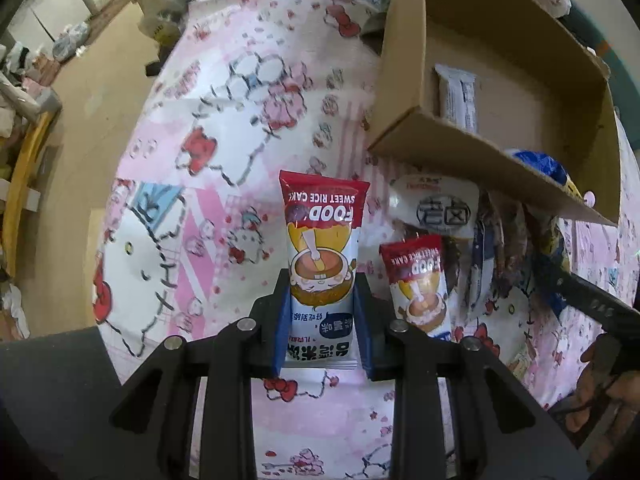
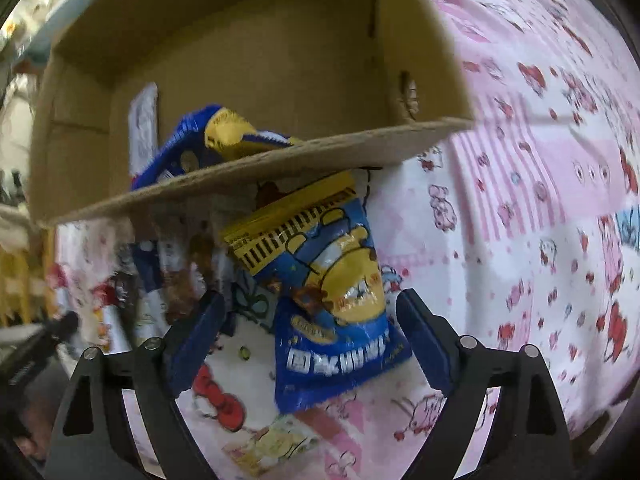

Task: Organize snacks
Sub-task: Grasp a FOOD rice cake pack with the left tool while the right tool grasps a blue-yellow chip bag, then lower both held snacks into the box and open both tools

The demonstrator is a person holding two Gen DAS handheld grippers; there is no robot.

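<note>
Left gripper (image 1: 322, 320) clamps red-and-white rice cake sachet (image 1: 322, 256) above pink cartoon bedsheet (image 1: 208, 184); light, crinkly, pinch mid-body. Right gripper (image 2: 310, 332) gapes around blue-yellow foil snack bag (image 2: 336, 296), beside brown cardboard box (image 2: 248, 168).

Between the left jaws, the rice cake packet (image 1: 320, 264) is red on top, white below, with a yellow cartoon. Between the right jaws, the snack bag (image 2: 332, 300) is blue and yellow. Beyond them, the cardboard box (image 2: 256, 48) is brown; under all, the cloth (image 1: 224, 128) is pink-white with red bows.
</note>
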